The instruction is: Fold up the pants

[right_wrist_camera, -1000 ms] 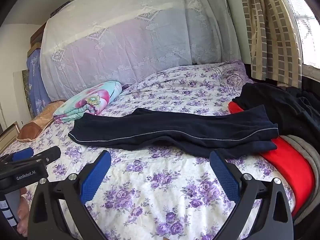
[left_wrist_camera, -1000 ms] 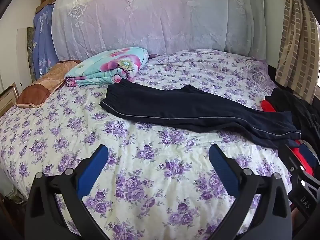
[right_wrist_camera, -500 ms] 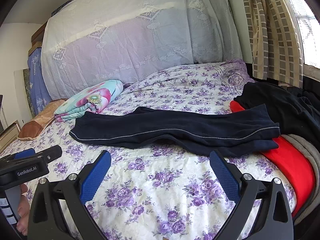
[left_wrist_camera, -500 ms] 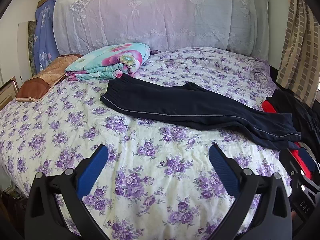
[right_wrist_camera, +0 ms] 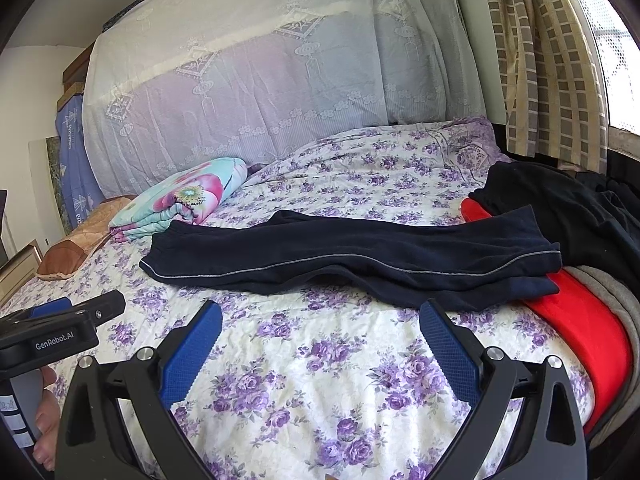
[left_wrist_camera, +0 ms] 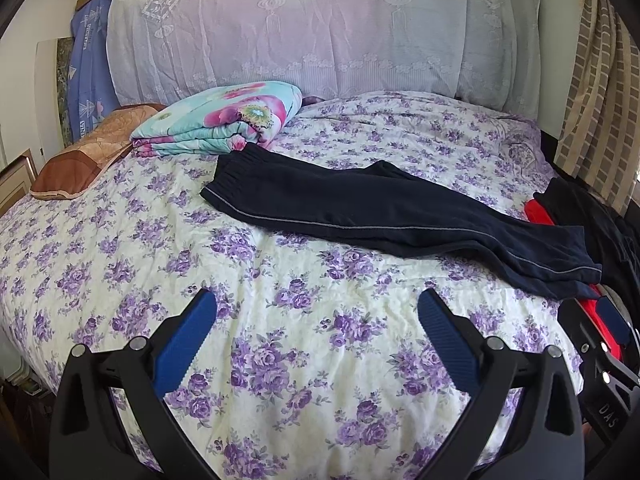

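Note:
Dark navy pants (left_wrist_camera: 360, 208) (right_wrist_camera: 340, 256) with a thin grey side stripe lie folded lengthwise across the floral bedspread (left_wrist_camera: 280, 312), waistband at the left, leg cuffs at the right resting on a red garment. My left gripper (left_wrist_camera: 316, 320) hovers open above the near part of the bed, well short of the pants, with nothing between its blue pads. My right gripper (right_wrist_camera: 320, 328) is open too, its right fingertip just short of the pants' near edge. The left gripper's body (right_wrist_camera: 60, 328) and a hand show at the lower left of the right wrist view.
A folded turquoise floral quilt (left_wrist_camera: 224, 120) and a brown pillow (left_wrist_camera: 88, 156) lie at the back left. A pile of black (right_wrist_camera: 560, 208), red (right_wrist_camera: 580, 320) and grey clothes sits at the bed's right edge. A lace-covered headboard (left_wrist_camera: 320, 32) and a checked curtain (right_wrist_camera: 540, 60) stand behind.
Both cameras have risen and tilted slightly, so the pants sit a little lower and closer in view. Both grippers stay open and the pants have not moved.

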`<state>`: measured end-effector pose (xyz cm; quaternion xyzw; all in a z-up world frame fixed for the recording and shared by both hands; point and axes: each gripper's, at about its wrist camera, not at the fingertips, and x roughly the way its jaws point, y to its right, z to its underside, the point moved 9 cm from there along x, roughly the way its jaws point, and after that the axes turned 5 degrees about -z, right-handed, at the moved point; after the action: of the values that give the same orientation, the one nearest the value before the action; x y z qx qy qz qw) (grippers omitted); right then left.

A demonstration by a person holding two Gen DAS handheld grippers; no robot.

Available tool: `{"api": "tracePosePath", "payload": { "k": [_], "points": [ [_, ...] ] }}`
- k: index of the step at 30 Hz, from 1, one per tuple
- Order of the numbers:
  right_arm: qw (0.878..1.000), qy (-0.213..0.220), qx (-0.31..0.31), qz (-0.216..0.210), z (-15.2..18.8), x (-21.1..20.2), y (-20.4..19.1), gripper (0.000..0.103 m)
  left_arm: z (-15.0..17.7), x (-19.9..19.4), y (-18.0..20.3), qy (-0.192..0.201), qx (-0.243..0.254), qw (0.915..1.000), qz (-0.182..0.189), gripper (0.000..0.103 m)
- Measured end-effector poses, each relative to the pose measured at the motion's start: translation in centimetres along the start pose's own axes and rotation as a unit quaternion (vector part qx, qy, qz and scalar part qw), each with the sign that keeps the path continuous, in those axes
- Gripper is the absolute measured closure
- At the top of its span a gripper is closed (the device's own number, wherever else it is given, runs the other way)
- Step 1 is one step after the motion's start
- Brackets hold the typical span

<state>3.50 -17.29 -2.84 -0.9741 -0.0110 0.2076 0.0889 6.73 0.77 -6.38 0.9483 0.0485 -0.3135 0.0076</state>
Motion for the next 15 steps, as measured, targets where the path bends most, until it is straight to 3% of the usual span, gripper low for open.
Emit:
{"api": "tracePosePath", "payload": {
  "k": [15],
  "points": [
    [1.0, -0.003, 0.001, -0.001, 0.19, 0.09, 0.04, 0.004, -0.02, 0.03, 0.02, -0.001, 0.0, 1.0, 0.001, 0.004]
  ]
}}
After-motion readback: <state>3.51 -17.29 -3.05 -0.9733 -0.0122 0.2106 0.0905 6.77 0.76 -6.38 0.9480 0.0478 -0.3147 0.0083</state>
